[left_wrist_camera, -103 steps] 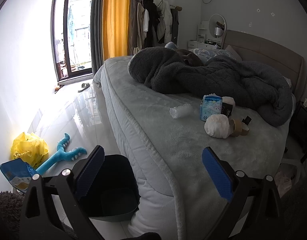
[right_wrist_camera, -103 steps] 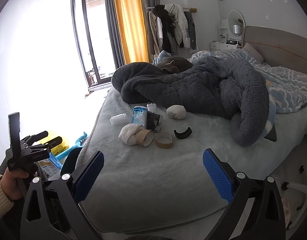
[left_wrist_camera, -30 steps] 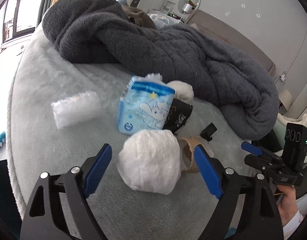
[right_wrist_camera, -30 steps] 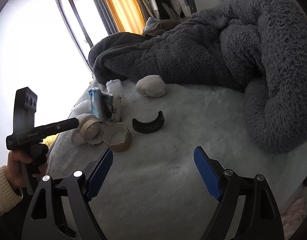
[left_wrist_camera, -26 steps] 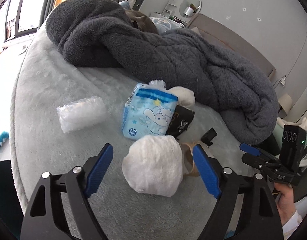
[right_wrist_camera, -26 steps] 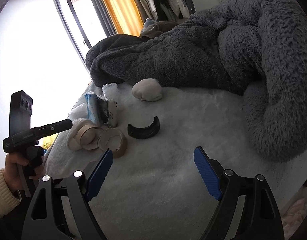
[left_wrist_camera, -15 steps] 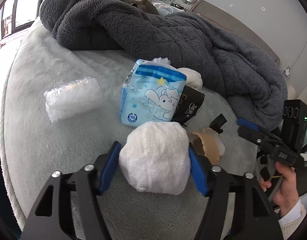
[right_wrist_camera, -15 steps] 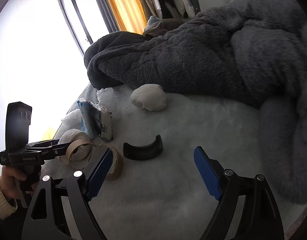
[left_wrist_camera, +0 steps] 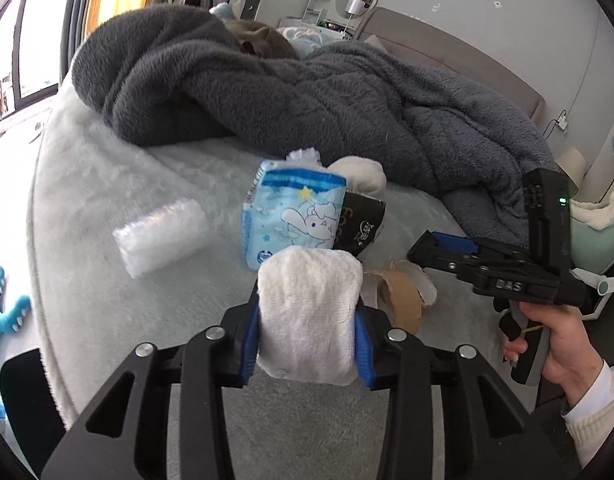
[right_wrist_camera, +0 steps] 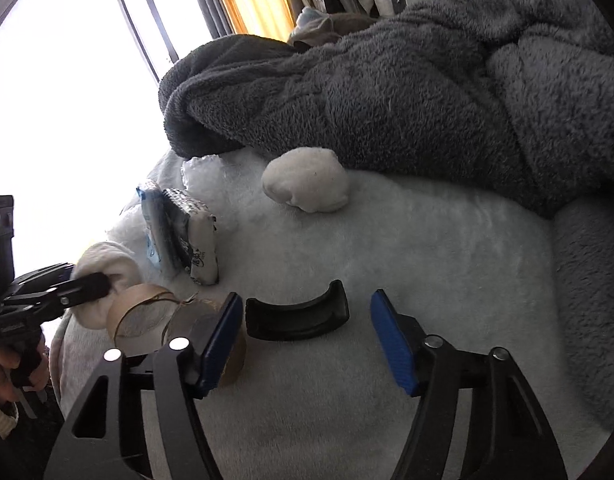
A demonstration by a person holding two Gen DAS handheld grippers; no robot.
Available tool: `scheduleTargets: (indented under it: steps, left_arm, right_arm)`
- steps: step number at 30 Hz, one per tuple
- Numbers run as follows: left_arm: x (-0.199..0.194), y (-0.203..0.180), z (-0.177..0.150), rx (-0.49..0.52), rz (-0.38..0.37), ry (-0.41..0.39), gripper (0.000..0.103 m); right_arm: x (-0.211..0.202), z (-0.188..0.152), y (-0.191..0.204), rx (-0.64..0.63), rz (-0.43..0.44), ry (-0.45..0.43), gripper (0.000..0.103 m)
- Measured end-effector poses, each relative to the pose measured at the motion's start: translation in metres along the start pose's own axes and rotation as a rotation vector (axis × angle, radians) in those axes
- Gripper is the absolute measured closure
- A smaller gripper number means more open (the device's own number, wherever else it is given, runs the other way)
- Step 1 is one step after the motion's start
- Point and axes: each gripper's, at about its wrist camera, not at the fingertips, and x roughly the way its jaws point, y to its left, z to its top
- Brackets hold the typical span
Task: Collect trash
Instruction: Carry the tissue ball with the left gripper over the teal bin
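Observation:
In the left wrist view my left gripper (left_wrist_camera: 307,344) is closing, and both blue pads press on a white crumpled wad (left_wrist_camera: 307,316) on the pale fleece bed (left_wrist_camera: 87,280). Behind it stand a blue tissue pack (left_wrist_camera: 295,216) and a black packet (left_wrist_camera: 361,226), with brown tape rolls (left_wrist_camera: 401,296) to the right. My right gripper (right_wrist_camera: 307,340) is closing around a black curved plastic piece (right_wrist_camera: 297,316), which lies between the pads with a gap on its right side. The left pad hides part of a tape roll (right_wrist_camera: 139,316).
A clear plastic bundle (left_wrist_camera: 161,236) lies at the left on the bed, and another white wad (right_wrist_camera: 307,186) sits by the heaped grey blanket (right_wrist_camera: 387,92). A blue toy (left_wrist_camera: 7,316) and a dark bin (left_wrist_camera: 23,392) are on the floor at the left.
My left jaws have closed onto the white wad. My right gripper has moved forward to the black curved piece, and its jaws have narrowed around it.

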Motion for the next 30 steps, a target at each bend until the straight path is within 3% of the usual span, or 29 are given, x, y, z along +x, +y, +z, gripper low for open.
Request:
scheduleTargets:
  steps: [4, 14, 30]
  left_arm:
    - [-0.011, 0.011, 0.000, -0.022, 0.022, -0.014, 0.061]
    - [-0.049, 0.047, -0.004, -0.062, 0.118, -0.053, 0.062]
    - [-0.083, 0.139, -0.047, -0.256, 0.283, -0.033, 0.062]
  right_arm:
    - [0.006, 0.002, 0.003, 0.012, 0.003, 0.019, 0.053]
    - [-0.017, 0.029, 0.030, 0.004, -0.038, -0.079, 0.055]
    - [-0.028, 0.077, 0.125, -0.050, 0.132, -0.173, 0.055]
